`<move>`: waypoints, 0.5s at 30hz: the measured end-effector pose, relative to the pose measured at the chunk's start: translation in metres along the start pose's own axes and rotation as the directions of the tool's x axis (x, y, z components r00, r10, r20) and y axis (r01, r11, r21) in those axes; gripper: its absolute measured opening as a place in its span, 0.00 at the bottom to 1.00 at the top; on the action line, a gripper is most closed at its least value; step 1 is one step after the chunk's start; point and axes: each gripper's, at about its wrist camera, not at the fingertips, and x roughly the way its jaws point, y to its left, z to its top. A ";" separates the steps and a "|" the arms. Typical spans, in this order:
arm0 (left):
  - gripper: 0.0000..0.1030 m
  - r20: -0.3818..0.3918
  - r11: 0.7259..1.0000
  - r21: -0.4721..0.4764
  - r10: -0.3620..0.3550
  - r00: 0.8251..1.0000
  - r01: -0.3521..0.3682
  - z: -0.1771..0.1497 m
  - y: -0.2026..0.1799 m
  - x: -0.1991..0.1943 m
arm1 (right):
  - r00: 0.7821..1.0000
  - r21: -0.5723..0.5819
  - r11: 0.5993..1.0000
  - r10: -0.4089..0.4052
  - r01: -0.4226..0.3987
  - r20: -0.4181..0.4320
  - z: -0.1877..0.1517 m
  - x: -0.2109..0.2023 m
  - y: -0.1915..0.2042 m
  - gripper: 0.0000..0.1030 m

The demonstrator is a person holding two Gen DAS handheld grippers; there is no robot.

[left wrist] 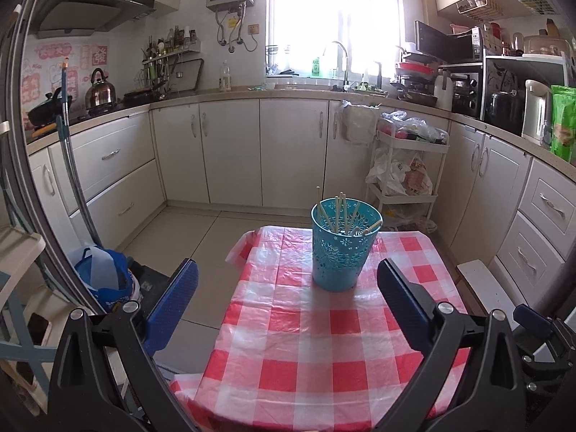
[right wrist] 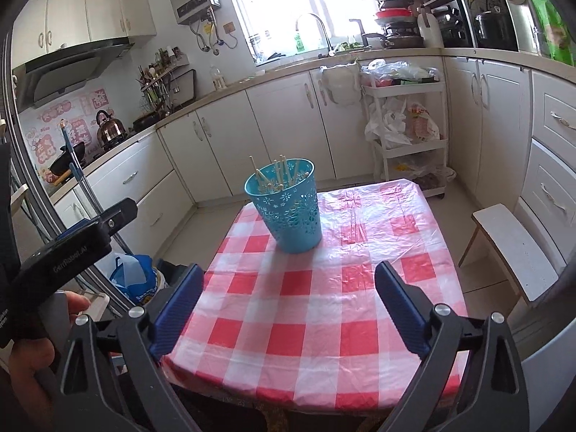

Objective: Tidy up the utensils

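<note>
On a small table draped in a red-and-white checked plastic cloth [left wrist: 324, 342], toward the far end, an upright teal perforated holder [left wrist: 343, 244], also plain in the right wrist view [right wrist: 288, 208]. Inside it, a bundle of pale chopsticks [left wrist: 340, 212] leaning at various angles, tips poking above the rim [right wrist: 279, 174]. No other utensils visible on the cloth. Left gripper [left wrist: 288, 284] spread wide, blue-padded fingers [left wrist: 172, 306] apart with nothing between them, held low above the near end of the table, well short of the holder. Right gripper [right wrist: 288, 288] likewise spread wide and gripping nothing, hovering over the near part of the cloth, the holder ahead and slightly left of centre. At the left edge of the right wrist view, the black body of the left gripper, with part of the hand [right wrist: 32, 356] holding it. Around the table, white kitchen cabinets [left wrist: 234, 151], a sink under a bright window [left wrist: 334, 10], a white rolling cart [left wrist: 406, 172] stuffed with bags, a kettle [left wrist: 100, 90] on the stove, and a white stool [right wrist: 514, 248] just beside the table's right side.
</note>
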 end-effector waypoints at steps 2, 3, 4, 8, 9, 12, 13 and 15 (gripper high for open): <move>0.93 -0.031 1.000 -0.001 0.014 0.999 -0.014 -0.003 0.003 -0.017 | 1.000 0.001 1.000 0.000 0.000 0.000 -0.005 -0.021 0.005 0.92; 0.93 -0.050 1.000 -0.004 0.021 0.999 -0.021 -0.005 0.004 -0.025 | 1.000 -0.003 1.000 -0.004 0.004 0.001 -0.007 -0.031 0.007 0.92; 0.93 -0.067 1.000 -0.008 0.020 0.998 -0.020 -0.006 0.006 -0.032 | 1.000 -0.004 1.000 -0.008 0.008 0.002 -0.010 -0.041 0.010 0.92; 0.93 -0.091 1.000 -0.017 -0.019 0.996 0.018 -0.018 0.013 -0.069 | 1.000 -0.009 1.000 0.000 0.000 0.000 -0.018 -0.079 0.020 0.93; 0.93 -0.084 1.000 -0.011 -0.026 0.996 0.026 -0.022 0.013 -0.081 | 1.000 -0.008 1.000 0.004 -0.004 0.002 -0.019 -0.088 0.021 0.93; 0.93 -0.080 1.000 0.001 -0.030 0.996 0.030 -0.034 0.017 -0.112 | 1.000 0.005 1.000 0.007 -0.007 0.007 -0.023 -0.116 0.026 0.93; 0.93 -0.086 1.000 -0.005 -0.029 0.996 0.029 -0.036 0.019 -0.119 | 1.000 0.009 1.000 0.008 -0.008 0.012 -0.025 -0.124 0.027 0.93; 0.93 -0.101 0.999 -0.028 -0.024 0.995 0.022 -0.043 0.024 -0.134 | 1.000 0.023 1.000 0.006 -0.007 0.022 -0.028 -0.138 0.029 0.93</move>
